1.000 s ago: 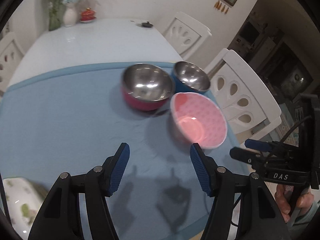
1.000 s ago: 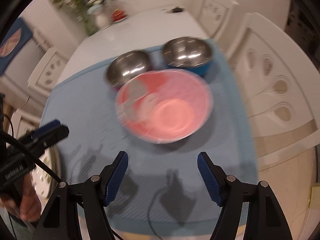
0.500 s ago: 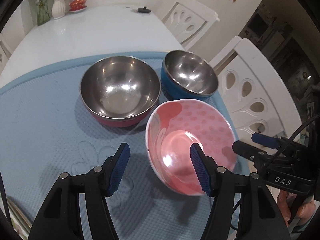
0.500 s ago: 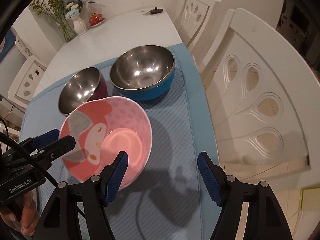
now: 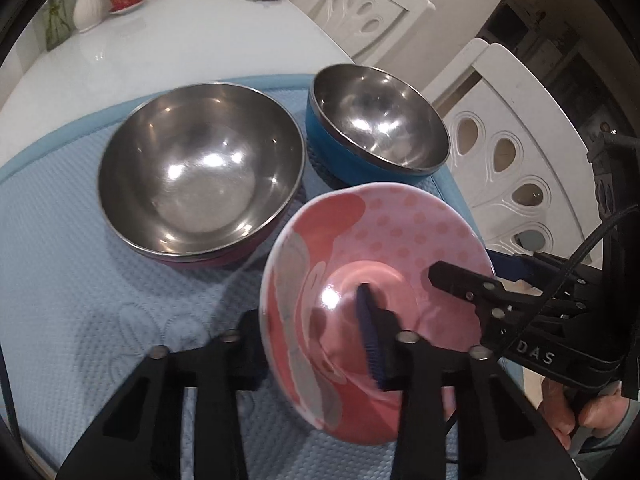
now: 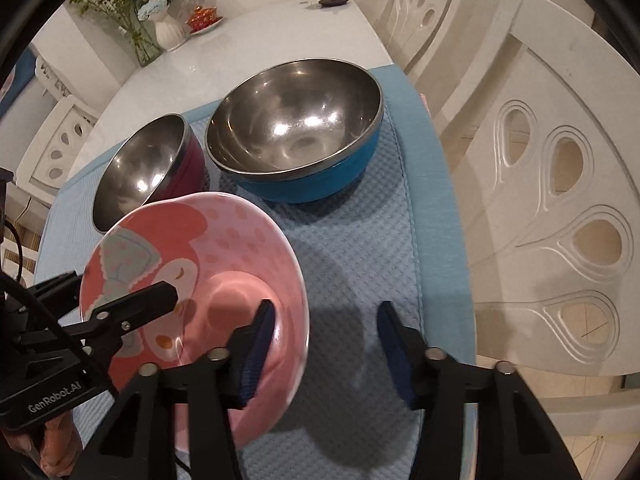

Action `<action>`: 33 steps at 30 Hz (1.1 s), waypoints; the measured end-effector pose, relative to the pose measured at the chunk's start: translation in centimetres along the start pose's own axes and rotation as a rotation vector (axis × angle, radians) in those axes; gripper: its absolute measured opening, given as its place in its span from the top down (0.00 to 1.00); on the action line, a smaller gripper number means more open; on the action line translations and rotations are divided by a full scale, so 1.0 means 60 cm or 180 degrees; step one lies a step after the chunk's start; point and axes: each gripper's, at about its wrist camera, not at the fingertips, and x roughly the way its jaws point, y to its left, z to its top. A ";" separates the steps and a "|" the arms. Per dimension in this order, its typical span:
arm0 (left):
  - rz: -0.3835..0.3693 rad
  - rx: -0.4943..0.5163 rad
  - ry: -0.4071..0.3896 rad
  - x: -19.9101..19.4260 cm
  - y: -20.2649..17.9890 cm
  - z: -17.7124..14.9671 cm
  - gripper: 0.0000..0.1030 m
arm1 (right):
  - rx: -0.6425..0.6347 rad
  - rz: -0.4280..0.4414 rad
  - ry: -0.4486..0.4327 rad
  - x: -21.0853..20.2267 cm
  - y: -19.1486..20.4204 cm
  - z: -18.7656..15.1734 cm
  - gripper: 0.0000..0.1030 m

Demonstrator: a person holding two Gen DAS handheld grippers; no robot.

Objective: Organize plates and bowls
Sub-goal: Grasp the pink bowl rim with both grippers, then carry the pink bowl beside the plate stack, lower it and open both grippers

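A pink cartoon-print bowl [image 5: 384, 264] is tilted on the blue mat, near its front right. My left gripper [image 5: 316, 344] straddles its near rim, one finger inside and one outside, jaws apart. My right gripper [image 6: 324, 344] straddles the bowl's [image 6: 224, 248] right rim, left finger inside, also open. Whether any pad touches the rim is unclear. Behind stand a steel bowl with a red shell [image 5: 200, 172] and a steel bowl with a blue shell [image 5: 376, 120]; both also show in the right wrist view, red [image 6: 148, 168] and blue [image 6: 296, 124].
The blue mat [image 5: 80, 280] covers the near part of a white table [image 5: 160, 36]. White chairs [image 6: 560, 160] stand along the right side. A vase of flowers [image 6: 156, 20], a small red dish [image 6: 204, 16] and a black lid [image 6: 332, 0] sit at the far end.
Both grippers moved forward onto the pink bowl: each now has a finger inside it. The bowl looks more tilted than half a second ago.
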 end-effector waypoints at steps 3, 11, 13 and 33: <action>0.0011 0.0007 -0.0055 -0.002 0.004 -0.003 0.85 | 0.0045 0.0003 0.0029 0.008 0.001 -0.002 0.72; -0.0077 -0.0047 -0.0093 -0.014 0.013 -0.009 0.89 | -0.0058 0.0039 0.0033 0.006 0.017 -0.013 0.89; -0.0108 -0.0071 -0.0119 -0.022 0.011 -0.012 0.89 | -0.0048 0.0071 0.0035 0.000 0.018 -0.017 0.89; 0.0004 -0.0286 -0.0646 -0.200 -0.001 -0.108 0.89 | -0.0096 0.0259 -0.0035 -0.146 0.102 -0.084 0.89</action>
